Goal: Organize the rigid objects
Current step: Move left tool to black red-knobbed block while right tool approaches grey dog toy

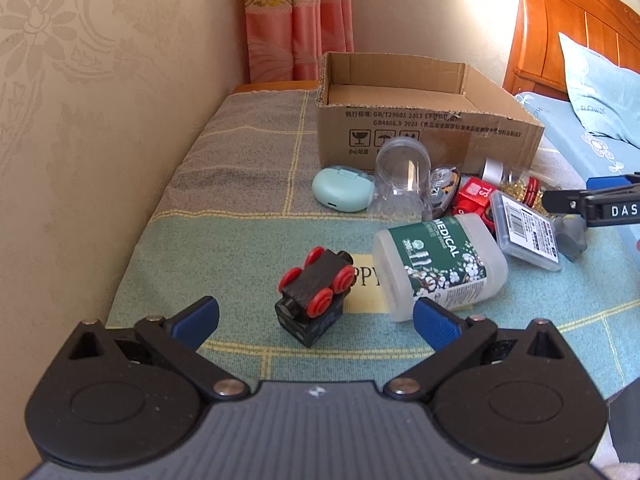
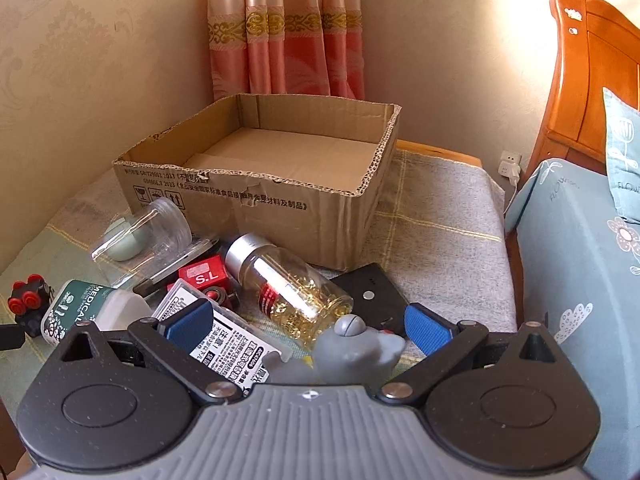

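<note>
A black toy train with red wheels [image 1: 314,294] lies on the checked cloth, just ahead of my open left gripper [image 1: 316,322] and between its blue pads. A white "MEDICAL" swab container [image 1: 438,266] lies to its right. My right gripper [image 2: 306,324] is open low over the pile, with a grey figurine [image 2: 354,346], a labelled clear case [image 2: 228,340] and a glass bottle of gold pins [image 2: 294,290] between its fingers, none gripped. The open cardboard box [image 2: 280,196] stands behind, with nothing seen inside. In the left wrist view the right gripper's finger [image 1: 592,204] shows at the right edge.
A mint earbud case [image 1: 342,192], a clear plastic jar [image 1: 402,174], a red "S.L" cube [image 2: 204,276] and a flat black device [image 2: 370,294] lie in front of the box. A wall runs on the left, a curtain [image 2: 286,32] behind, a bed with pillows [image 2: 576,248] on the right.
</note>
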